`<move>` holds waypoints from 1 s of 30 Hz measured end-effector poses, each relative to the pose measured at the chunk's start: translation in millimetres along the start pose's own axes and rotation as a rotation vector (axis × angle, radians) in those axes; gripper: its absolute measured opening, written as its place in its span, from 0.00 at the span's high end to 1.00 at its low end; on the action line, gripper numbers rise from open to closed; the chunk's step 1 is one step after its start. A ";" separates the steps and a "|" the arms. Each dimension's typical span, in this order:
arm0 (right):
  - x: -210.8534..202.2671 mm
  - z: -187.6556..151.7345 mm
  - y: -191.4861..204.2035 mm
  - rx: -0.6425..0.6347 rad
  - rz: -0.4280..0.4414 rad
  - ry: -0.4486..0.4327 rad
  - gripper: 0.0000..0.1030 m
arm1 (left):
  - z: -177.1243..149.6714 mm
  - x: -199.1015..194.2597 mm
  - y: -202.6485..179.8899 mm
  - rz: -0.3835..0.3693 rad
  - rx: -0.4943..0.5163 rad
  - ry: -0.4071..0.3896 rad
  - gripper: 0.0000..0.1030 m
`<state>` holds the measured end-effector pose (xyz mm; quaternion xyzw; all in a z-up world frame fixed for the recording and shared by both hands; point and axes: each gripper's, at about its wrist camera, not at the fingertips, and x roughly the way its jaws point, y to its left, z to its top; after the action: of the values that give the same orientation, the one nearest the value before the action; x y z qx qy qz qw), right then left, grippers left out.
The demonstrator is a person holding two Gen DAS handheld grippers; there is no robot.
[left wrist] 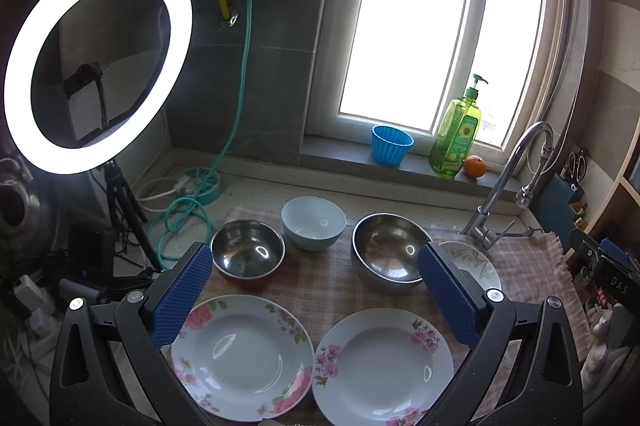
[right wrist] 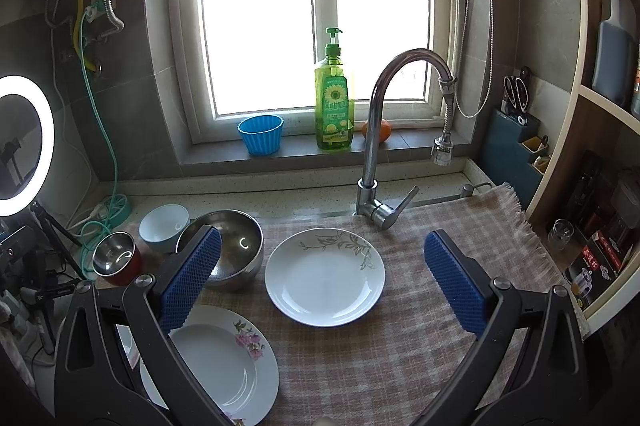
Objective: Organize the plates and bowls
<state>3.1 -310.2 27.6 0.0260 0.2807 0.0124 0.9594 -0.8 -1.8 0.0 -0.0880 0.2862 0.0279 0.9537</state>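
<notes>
Two pink-flowered plates lie side by side on the checked cloth, one at the left (left wrist: 242,356) and one at the right (left wrist: 382,366) (right wrist: 216,362). Behind them stand a red-sided steel bowl (left wrist: 248,252) (right wrist: 116,258), a pale blue bowl (left wrist: 313,222) (right wrist: 164,226) and a larger steel bowl (left wrist: 388,252) (right wrist: 232,250). A leaf-patterned white plate (right wrist: 325,276) (left wrist: 474,262) lies by the tap. My left gripper (left wrist: 316,290) is open and empty above the flowered plates. My right gripper (right wrist: 324,274) is open and empty above the leaf plate.
A chrome tap (right wrist: 378,138) (left wrist: 506,182) stands behind the cloth. On the sill are a blue cup (right wrist: 261,134), a green soap bottle (right wrist: 334,102) and an orange (left wrist: 475,166). A ring light (left wrist: 96,62) on a tripod and cables are at the left. Shelves (right wrist: 600,154) rise at the right.
</notes>
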 end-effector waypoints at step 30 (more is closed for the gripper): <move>11.3 -11.6 -8.7 0.002 0.003 0.048 0.00 | -9.6 7.0 -9.0 0.013 0.044 0.060 0.01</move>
<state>6.5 -318.0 11.2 0.0271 0.3037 0.0140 0.9523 0.7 -12.4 -10.4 -0.0659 0.3158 0.0252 0.9462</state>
